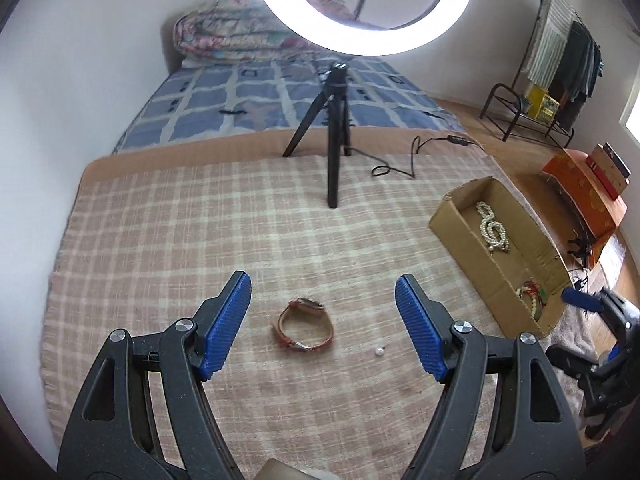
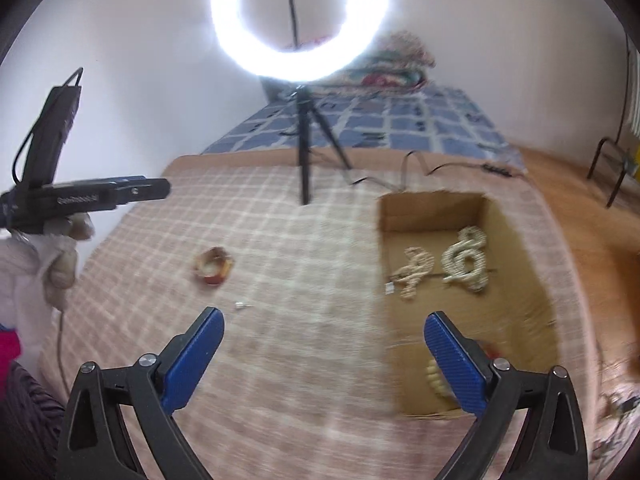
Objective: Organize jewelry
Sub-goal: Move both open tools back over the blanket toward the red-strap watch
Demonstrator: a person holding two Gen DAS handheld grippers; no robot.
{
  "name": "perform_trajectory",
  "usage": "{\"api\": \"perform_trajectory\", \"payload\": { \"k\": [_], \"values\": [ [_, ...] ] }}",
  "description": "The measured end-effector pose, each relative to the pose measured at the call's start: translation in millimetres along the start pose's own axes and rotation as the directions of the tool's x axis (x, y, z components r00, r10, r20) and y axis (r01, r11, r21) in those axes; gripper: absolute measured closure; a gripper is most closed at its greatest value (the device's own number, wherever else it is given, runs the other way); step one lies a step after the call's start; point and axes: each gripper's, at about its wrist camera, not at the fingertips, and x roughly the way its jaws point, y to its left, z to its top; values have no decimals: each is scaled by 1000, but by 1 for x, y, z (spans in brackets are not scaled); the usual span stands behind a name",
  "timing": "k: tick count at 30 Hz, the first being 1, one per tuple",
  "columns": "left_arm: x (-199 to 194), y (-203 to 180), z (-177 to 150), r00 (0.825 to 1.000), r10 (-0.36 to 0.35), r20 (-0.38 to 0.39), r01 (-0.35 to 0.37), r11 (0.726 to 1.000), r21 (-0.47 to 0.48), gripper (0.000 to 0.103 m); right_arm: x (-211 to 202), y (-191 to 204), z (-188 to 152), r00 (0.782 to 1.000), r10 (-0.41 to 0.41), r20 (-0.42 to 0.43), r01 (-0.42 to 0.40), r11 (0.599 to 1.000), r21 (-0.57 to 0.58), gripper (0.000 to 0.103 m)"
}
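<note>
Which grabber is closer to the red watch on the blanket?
Left. The left gripper is open with the red watch lying right between its fingers. The right gripper is off to the side by the cardboard box, with the watch far ahead to its left.

The left gripper (image 1: 323, 294) has black, cut-out plastic arms with round silver screws at the joints and ribbed blue pads (image 1: 226, 322) on its fingers. The right gripper (image 2: 324, 332) is built the same, with black arms, silver screws and blue ribbed pads (image 2: 456, 364). In the right wrist view, the left gripper's black side carries small white lettering and a thin black cable, gripped by a hand (image 2: 60, 264) in a white glove.
</note>
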Motion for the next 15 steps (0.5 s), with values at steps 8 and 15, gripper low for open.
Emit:
{"api": "perform_trajectory", "payload": {
  "k": [8,15],
  "values": [
    [33,52,-7,993,-75,-92,59,986,-158,27,41,24,-4,994,64,-90,-54,993,107,28],
    [63,66,-23,978,-99,-183,63,979,-196,46,82,37,-5,972,145,-184,-103,970,219,52]
  ]
}}
